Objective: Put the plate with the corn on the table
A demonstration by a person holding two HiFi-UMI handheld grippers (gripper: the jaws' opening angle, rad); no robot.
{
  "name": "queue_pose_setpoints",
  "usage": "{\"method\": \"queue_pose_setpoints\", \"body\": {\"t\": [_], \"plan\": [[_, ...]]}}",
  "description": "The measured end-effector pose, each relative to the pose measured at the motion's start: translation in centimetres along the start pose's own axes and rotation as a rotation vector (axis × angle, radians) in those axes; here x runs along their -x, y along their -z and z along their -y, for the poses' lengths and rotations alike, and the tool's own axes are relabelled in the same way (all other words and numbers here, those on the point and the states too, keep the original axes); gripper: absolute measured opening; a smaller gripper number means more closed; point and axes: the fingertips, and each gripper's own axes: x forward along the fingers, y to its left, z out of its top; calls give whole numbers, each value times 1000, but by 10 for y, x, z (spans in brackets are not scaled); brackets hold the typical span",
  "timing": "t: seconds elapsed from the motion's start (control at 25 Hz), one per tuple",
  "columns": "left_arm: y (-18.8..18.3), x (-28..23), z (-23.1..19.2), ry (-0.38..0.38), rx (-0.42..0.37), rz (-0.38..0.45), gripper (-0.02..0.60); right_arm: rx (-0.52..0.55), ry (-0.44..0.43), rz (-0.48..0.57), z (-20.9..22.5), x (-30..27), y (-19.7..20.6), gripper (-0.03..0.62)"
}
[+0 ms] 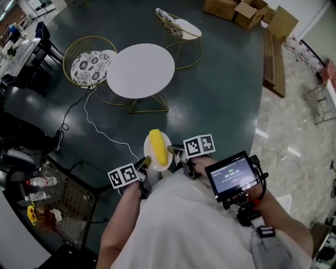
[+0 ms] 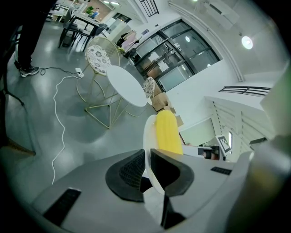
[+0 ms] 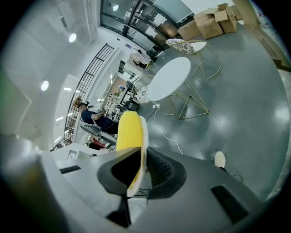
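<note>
A small white plate (image 1: 148, 145) with a yellow corn cob (image 1: 158, 146) on it is held above the dark floor, in front of the person's body. My left gripper (image 1: 146, 161) is shut on the plate's left rim (image 2: 147, 146), and the corn (image 2: 166, 133) shows just past its jaws. My right gripper (image 1: 171, 151) is shut on the plate's right rim (image 3: 142, 150), with the corn (image 3: 127, 131) lying against it. The round white table (image 1: 140, 70) stands farther ahead, bare on top, and also shows as the table (image 2: 127, 85) and the table (image 3: 168, 78).
Two gold wire chairs (image 1: 90, 61) (image 1: 179, 30) flank the table. A white cable (image 1: 94, 126) runs across the floor between me and it. A cluttered mesh table (image 1: 58, 198) is at the lower left. Cardboard boxes (image 1: 247, 11) stand at the far side.
</note>
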Motion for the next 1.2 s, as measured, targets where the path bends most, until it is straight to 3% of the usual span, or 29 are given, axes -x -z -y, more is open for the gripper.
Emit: {"method": "queue_pose_setpoints", "body": {"t": [0.56,0.8,1.2], "plan": [[-3,11,-8,13,27,65,43,59,-37,-13,-20,-7,-3,48],[-44,-41,15,-4,73,93,43,71,-71,-36,6,2,-72,48],[-68,-67,28,-25,75,96,43,48,-99,-33,24,5,-107,48]]}}
